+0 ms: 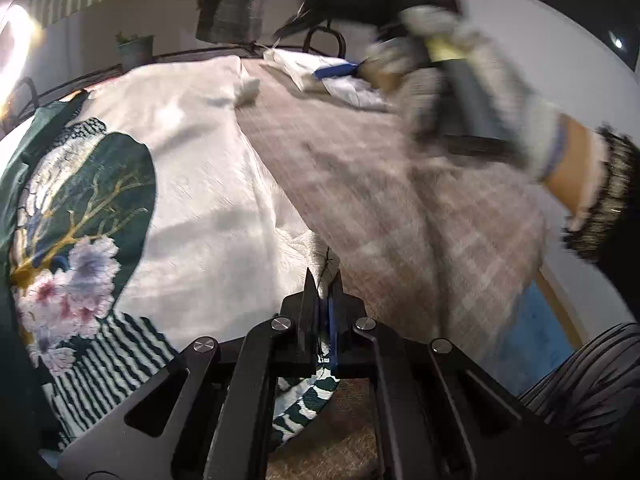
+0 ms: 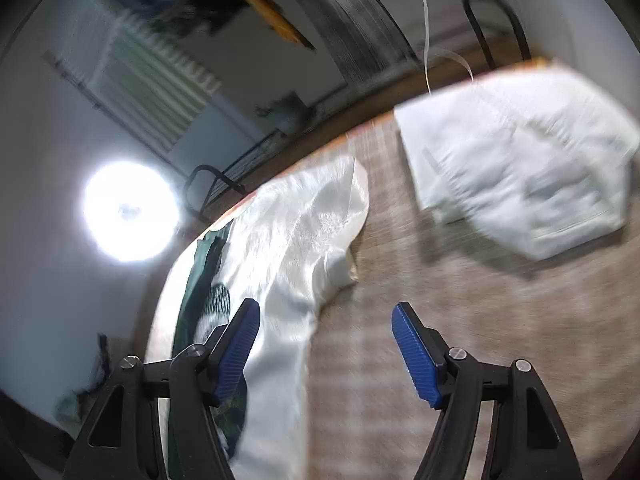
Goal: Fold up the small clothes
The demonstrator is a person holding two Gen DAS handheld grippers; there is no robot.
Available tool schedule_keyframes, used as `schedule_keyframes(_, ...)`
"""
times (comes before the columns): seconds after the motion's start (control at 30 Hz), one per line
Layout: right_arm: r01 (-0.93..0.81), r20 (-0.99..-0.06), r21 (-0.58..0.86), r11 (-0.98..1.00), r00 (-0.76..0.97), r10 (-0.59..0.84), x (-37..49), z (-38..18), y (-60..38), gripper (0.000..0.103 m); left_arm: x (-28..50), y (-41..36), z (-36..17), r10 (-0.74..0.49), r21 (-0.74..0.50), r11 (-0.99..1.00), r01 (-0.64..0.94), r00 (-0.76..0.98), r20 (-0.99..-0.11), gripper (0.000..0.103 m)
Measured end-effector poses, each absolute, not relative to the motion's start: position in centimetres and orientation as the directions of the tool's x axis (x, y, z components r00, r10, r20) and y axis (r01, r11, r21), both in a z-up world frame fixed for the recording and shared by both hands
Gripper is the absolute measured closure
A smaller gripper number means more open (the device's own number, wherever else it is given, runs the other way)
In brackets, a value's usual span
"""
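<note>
The left hand-held gripper (image 1: pixel 323 280) pinches the white cloth (image 1: pixel 192 184) on the bed (image 1: pixel 360 168); the right hand-held gripper (image 2: pixel 326 344) is spread above it.

A round lamp (image 2: pixel 130 211) glares at left; motion blur smears both dim, edge-curved fisheye views.

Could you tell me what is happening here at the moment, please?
A person is folding a white satin garment with a dark green floral print on a beige plaid bedcover. The left gripper is shut on the garment's hem. The right gripper is open and empty above the bed, blurred by motion. A folded white cloth pile lies farther back.
</note>
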State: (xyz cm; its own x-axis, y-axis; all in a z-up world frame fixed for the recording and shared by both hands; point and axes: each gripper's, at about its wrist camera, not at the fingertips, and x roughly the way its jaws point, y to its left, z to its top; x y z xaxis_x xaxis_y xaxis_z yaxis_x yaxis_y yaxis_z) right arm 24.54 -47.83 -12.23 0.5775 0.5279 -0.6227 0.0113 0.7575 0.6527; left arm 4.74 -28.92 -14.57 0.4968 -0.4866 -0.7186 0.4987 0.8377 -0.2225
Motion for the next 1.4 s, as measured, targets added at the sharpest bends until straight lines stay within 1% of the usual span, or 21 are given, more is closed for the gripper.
schedule_keyframes(0.03,0.045,-0.627,0.672,0.739,0.564,0.537,25.8,-13.2,-47.3,0.033,4.8,-28.7,-14.4,-0.489,-0.227,0.839,0.495,0.501,-0.714,0.102)
schedule_keyframes(0.07,0.078,-0.632,0.685,0.724,0.557,0.539,26.7,-14.0,-47.0,0.037,4.8,-28.5,-14.3,-0.493,-0.234,0.838,0.492,0.501,-0.711,0.102)
schedule_keyframes(0.13,0.137,-0.633,0.715,0.686,0.545,0.550,28.4,-15.6,-46.4,0.040,4.9,-28.1,-14.2,-0.500,-0.247,0.837,0.488,0.499,-0.708,0.102)
schedule_keyframes(0.23,0.173,-0.628,0.737,0.654,0.533,0.567,30.0,-17.2,-45.5,0.045,4.9,-27.5,-14.1,-0.507,-0.263,0.836,0.481,0.498,-0.703,0.102)
schedule_keyframes(0.3,0.195,-0.644,0.726,0.659,0.528,0.553,30.7,-17.9,-45.2,0.047,5.0,-27.1,-14.1,-0.514,-0.273,0.834,0.479,0.495,-0.700,0.102)
schedule_keyframes(0.37,0.217,-0.662,0.713,0.667,0.520,0.539,31.4,-18.7,-44.8,0.062,5.2,-26.9,-14.1,-0.520,-0.285,0.833,0.475,0.495,-0.697,0.102)
schedule_keyframes(0.4,0.219,-0.666,0.710,0.670,0.520,0.535,31.5,-18.8,-44.6,0.065,5.3,-26.8,-14.1,-0.522,-0.290,0.832,0.472,0.495,-0.694,0.102)
schedule_keyframes(0.43,0.217,-0.669,0.703,0.677,0.524,0.527,31.7,-18.8,-44.4,0.073,5.3,-26.6,-14.1,-0.522,-0.294,0.834,0.468,0.496,-0.693,0.102)
schedule_keyframes(0.47,0.213,-0.678,0.692,0.690,0.521,0.519,32.0,-18.7,-44.1,0.083,5.3,-26.5,-14.1,-0.524,-0.301,0.834,0.462,0.496,-0.692,0.102)
schedule_keyframes(0.5,0.209,-0.688,0.677,0.706,0.520,0.506,32.3,-18.5,-43.8,0.089,5.4,-26.2,-14.1,-0.528,-0.313,0.834,0.455,0.493,-0.691,0.102)
schedule_keyframes(0.53,0.205,-0.697,0.660,0.723,0.526,0.487,32.4,-18.2,-43.6,0.098,5.3,-25.9,-14.1,-0.533,-0.327,0.834,0.445,0.491,-0.689,0.102)
schedule_keyframes(0.57,0.196,-0.700,0.645,0.739,0.539,0.468,32.4,-17.6,-43.2,0.100,5.2,-25.6,-14.0,-0.536,-0.337,0.834,0.437,0.492,-0.687,0.102)
schedule_keyframes(0.63,0.164,-0.702,0.616,0.770,0.558,0.443,32.6,-16.2,-42.4,0.102,5.3,-24.8,-13.8,-0.542,-0.358,0.833,0.421,0.495,-0.679,0.102)
schedule_keyframes(0.77,0.077,-0.700,0.540,0.838,0.593,0.397,32.8,-12.7,-39.9,0.103,5.4,-23.3,-13.4,-0.551,-0.387,0.831,0.398,0.499,-0.669,0.102)
schedule_keyframes(0.87,0.015,-0.688,0.515,0.857,0.604,0.402,32.9,-10.6,-37.8,0.103,5.1,-22.0,-13.1,-0.559,-0.410,0.828,0.383,0.503,-0.659,0.103)
schedule_keyframes(1.0,-0.091,-0.703,0.424,0.901,0.594,0.391,33.3,-8.5,-33.3,0.103,4.6,-20.0,-13.0,-0.558,-0.432,0.830,0.352,0.512,-0.654,0.103)
schedule_keyframes(1.13,-0.175,-0.731,0.358,0.917,0.558,0.392,34.0,-8.2,-28.0,0.103,4.5,-17.2,-13.5,-0.547,-0.468,0.835,0.289,0.515,-0.659,0.103)
schedule_keyframes(1.27,-0.265,-0.763,0.293,0.919,0.514,0.392,34.5,-8.9,-22.5,0.103,4.1,-14.9,-14.2,-0.518,-0.476,0.850,0.227,0.525,-0.675,0.103)
schedule_keyframes(1.4,-0.324,-0.777,0.288,0.901,0.471,0.418,34.9,-10.0,-18.3,0.103,3.9,-12.9,-15.2,-0.482,-0.470,0.866,0.170,0.533,-0.695,0.103)
